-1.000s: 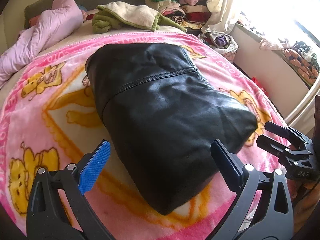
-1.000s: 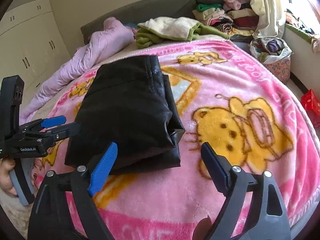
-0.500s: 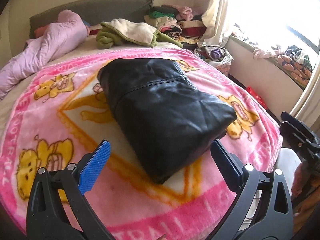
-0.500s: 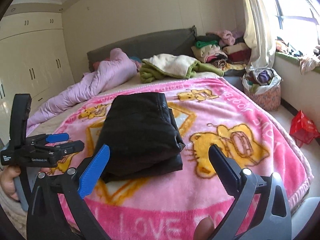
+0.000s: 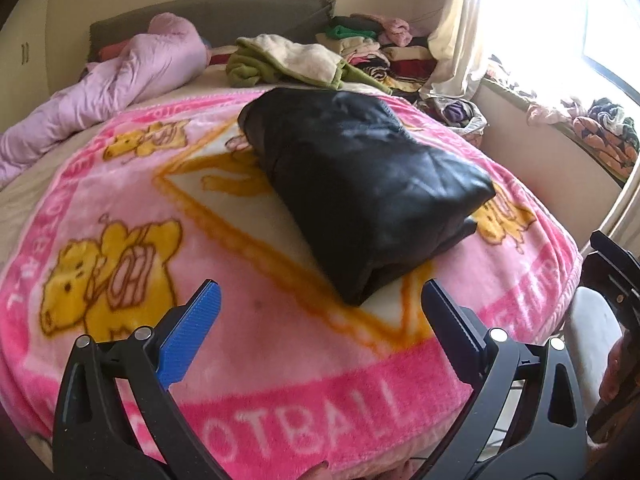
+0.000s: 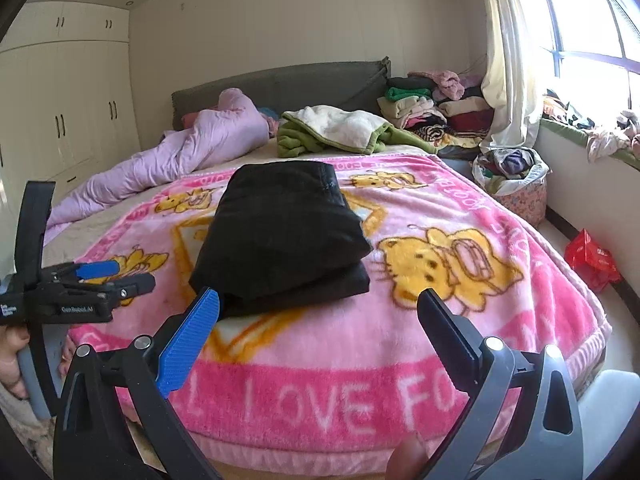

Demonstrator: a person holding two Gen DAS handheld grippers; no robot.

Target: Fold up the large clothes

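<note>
The black garment lies folded in a thick packet in the middle of the pink blanket, on the bed, well apart from every edge. The right tool has just been opening; its jaws stand wide and nothing is between them. The left tool is also wide open and holds nothing. Both hang over the foot edge of the bed, clear of the packet.

The fold looks finished, so the step in hand is, I judge, to leave it and go for the next piece. To do this well, draw both tools straight away from the packet, do not brush its near corner, and keep the jaws open so that they catch no blanket pile.
</note>
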